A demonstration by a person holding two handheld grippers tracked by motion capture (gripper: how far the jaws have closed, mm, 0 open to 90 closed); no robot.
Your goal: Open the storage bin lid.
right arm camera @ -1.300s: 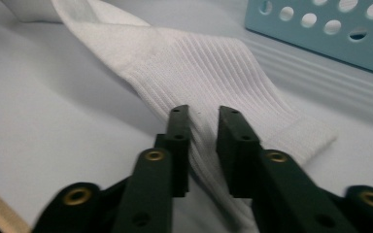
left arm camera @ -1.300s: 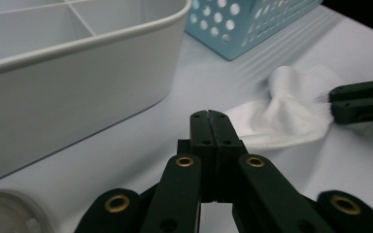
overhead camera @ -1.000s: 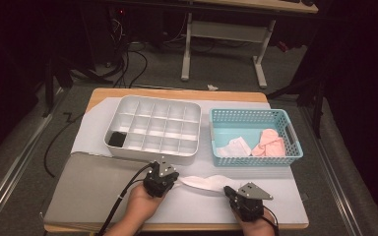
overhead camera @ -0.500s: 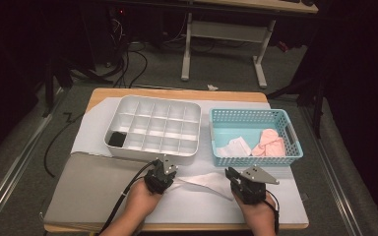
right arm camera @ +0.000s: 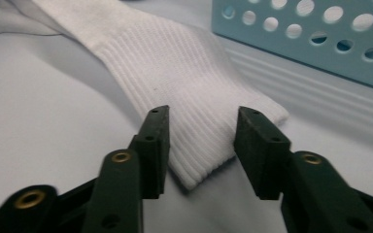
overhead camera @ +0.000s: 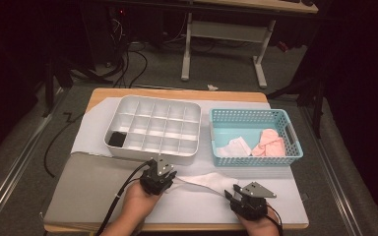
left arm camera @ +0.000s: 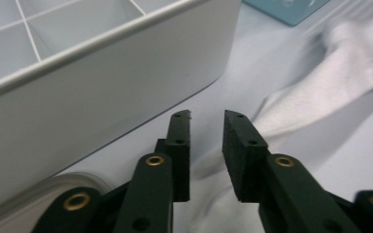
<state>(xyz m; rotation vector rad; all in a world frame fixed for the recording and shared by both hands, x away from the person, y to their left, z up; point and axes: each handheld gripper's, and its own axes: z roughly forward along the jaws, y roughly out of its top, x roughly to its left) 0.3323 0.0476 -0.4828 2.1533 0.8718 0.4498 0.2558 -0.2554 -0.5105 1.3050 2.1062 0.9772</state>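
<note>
White sock [overhead camera: 204, 180] laid flat just before organizer tray [overhead camera: 153, 127]; left gripper [overhead camera: 161, 173] & right gripper [overhead camera: 240, 194] just opening, jaws released w/ sock ends between them. Folding & binning left, I'd judge.

Ahead of the left gripper [overhead camera: 158, 178] the white divided tray's [overhead camera: 150, 150] wall blocks the way, the blue basket [overhead camera: 254, 158] stands beyond the right gripper [overhead camera: 246, 197], and between the two grippers only the flat white sock [overhead camera: 206, 181] covers the mat.
</note>
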